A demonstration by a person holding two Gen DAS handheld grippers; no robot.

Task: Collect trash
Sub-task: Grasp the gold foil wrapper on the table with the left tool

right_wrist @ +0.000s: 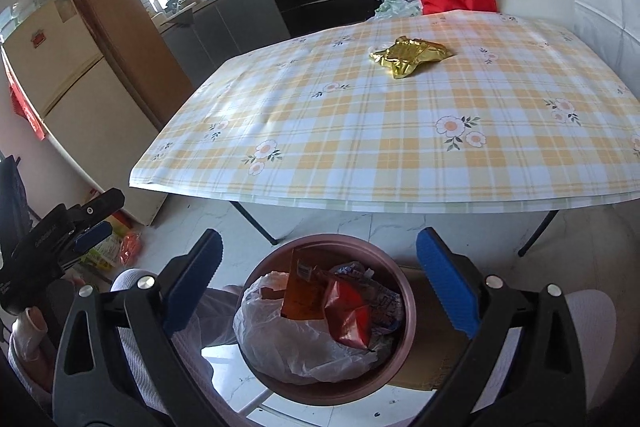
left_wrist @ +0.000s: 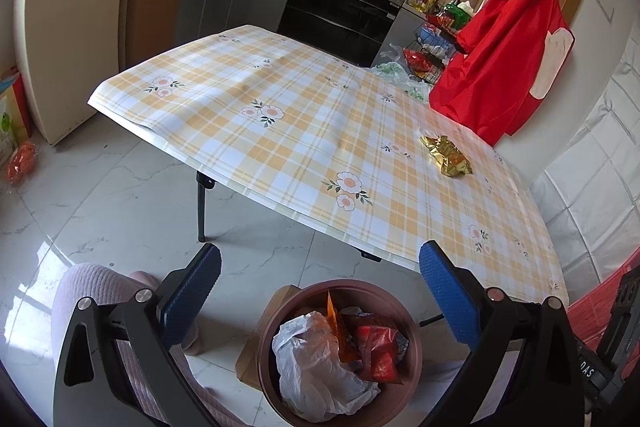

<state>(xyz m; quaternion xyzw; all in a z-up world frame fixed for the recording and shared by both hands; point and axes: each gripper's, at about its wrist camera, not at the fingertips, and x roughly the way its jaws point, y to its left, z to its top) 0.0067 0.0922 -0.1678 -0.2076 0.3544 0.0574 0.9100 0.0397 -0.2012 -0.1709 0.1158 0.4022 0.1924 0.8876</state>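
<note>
A round brown bin [left_wrist: 264, 331] [right_wrist: 410, 307] stands on the floor in front of the table, holding a white plastic bag [left_wrist: 308, 359] [right_wrist: 288, 339], an orange packet [right_wrist: 300, 291] and a red wrapper [left_wrist: 378, 351] [right_wrist: 348, 315]. My left gripper [left_wrist: 320, 251] hangs open above the bin with nothing between its blue pads. My right gripper [right_wrist: 319, 237] is open too, over the same bin, and empty. A crumpled gold wrapper [left_wrist: 446, 155] [right_wrist: 410, 59] lies on the checked tablecloth [left_wrist: 280, 131] [right_wrist: 360, 131], well beyond both grippers.
Flat cardboard [left_wrist: 248, 359] lies under the bin. A person's legs in pale ribbed trousers [left_wrist: 92, 291] [right_wrist: 592, 319] flank it. Black table legs [left_wrist: 200, 211] stand behind. A red garment [left_wrist: 508, 59] hangs at the table's far side; a cream fridge [left_wrist: 68, 27] stands at the left.
</note>
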